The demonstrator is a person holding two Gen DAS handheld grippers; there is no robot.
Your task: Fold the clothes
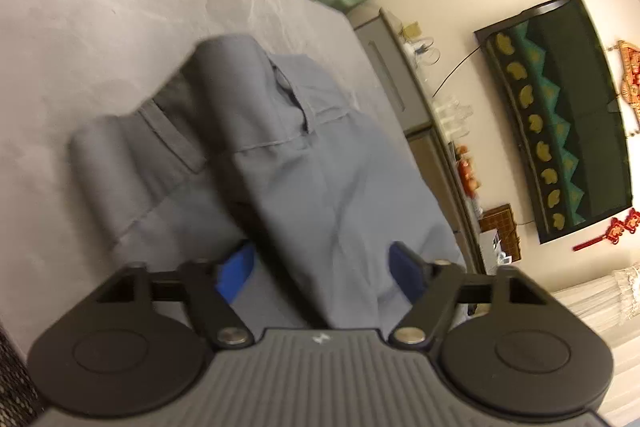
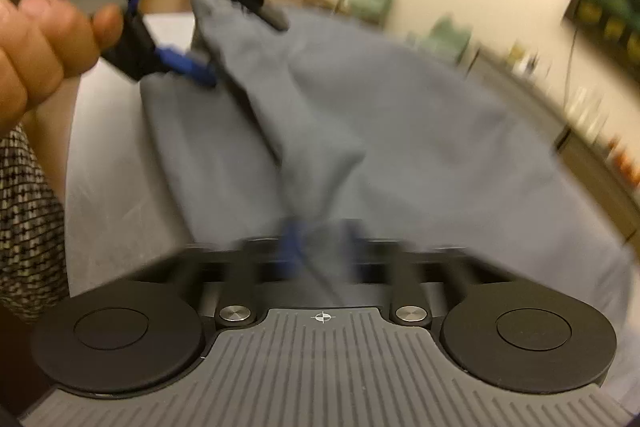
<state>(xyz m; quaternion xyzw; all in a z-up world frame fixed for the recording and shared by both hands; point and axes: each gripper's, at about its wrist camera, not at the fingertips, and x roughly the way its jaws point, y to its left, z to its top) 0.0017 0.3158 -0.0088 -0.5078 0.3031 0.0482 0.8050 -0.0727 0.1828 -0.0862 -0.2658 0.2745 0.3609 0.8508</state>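
On table (image 1: 100, 27) – grey cloth (image 1: 280, 147), part lifted off the surface. Left gripper (image 1: 320, 259): blue fingers (image 1: 236, 271) spread, a fold of cloth running between them. Right gripper (image 2: 320, 239): fingers close together, pinching cloth – view blurred.

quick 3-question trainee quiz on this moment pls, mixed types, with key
1. True or false: the garment lies flat and fully folded on the table.
2. The right gripper has its jaws: A open and empty; B shut on the garment; C shut on a chair.
3. In the right wrist view, what does the hand hold?

Key: 1 false, it is bunched and partly lifted. 2 B. 3 the left gripper.
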